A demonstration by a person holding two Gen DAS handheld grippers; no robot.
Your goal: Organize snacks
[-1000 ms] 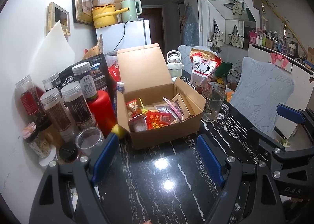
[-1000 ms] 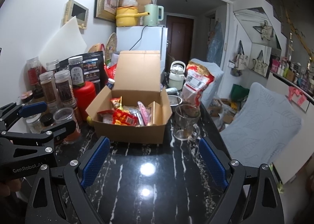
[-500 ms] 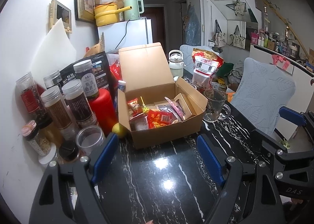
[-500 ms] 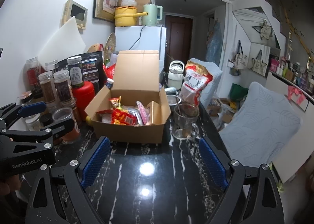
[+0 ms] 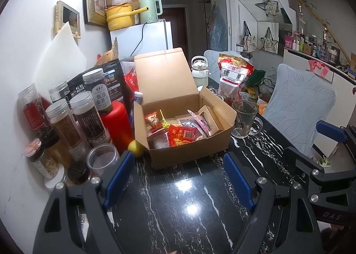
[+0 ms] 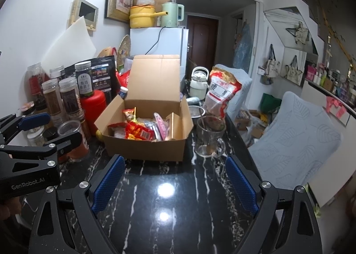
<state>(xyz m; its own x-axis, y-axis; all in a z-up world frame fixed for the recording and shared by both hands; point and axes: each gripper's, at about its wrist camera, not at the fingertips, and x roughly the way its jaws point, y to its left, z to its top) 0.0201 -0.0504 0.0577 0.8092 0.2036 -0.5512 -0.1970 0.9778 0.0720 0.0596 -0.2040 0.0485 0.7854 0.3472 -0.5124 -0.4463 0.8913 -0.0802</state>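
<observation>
Black white-veined marble tabletop (image 5: 189, 205): carries one open brown cardboard box (image 5: 189, 149), lid upright, at centre, snack packets (image 5: 182, 135) inside. Clear glass mug (image 6: 209, 138) just right of box. Left hand-held gripper (image 5: 178, 178) and right hand-held gripper (image 6: 173, 181): both released, empty, near box front.

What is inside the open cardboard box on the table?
The box holds a pile of snack packets: a red packet in front, a pink one upright beside a small carton, and a stick candy. Anything beneath the pile is covered.
</observation>
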